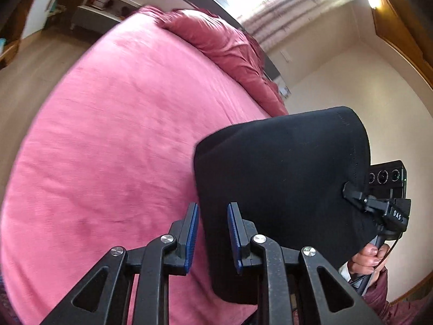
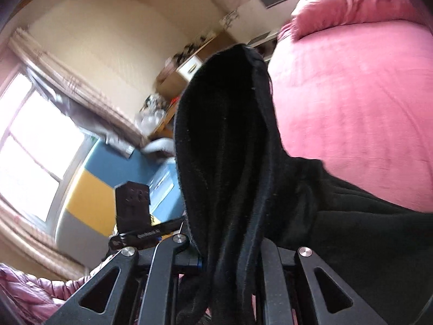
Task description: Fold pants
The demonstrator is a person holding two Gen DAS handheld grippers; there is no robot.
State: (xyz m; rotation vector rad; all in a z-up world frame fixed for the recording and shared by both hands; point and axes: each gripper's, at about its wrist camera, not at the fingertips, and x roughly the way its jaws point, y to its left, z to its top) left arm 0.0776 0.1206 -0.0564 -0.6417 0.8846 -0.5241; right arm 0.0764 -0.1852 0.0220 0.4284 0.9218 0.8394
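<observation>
The left gripper (image 1: 212,233) hangs over the pink bedspread (image 1: 108,135), its blue-padded jaws apart and empty, the black fabric pants (image 1: 281,189) just to its right. Only this view shows the right gripper (image 1: 351,193) pinching their edge; the right wrist view shows the pants (image 2: 230,162) draped from its clenched jaws.

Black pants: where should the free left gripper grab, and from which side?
Judging by the left wrist view, take the near edge of the black pants, hanging beside the open left gripper, coming in sideways. The right gripper already pinches the opposite edge, so the cloth hangs as a flat sheet.
</observation>
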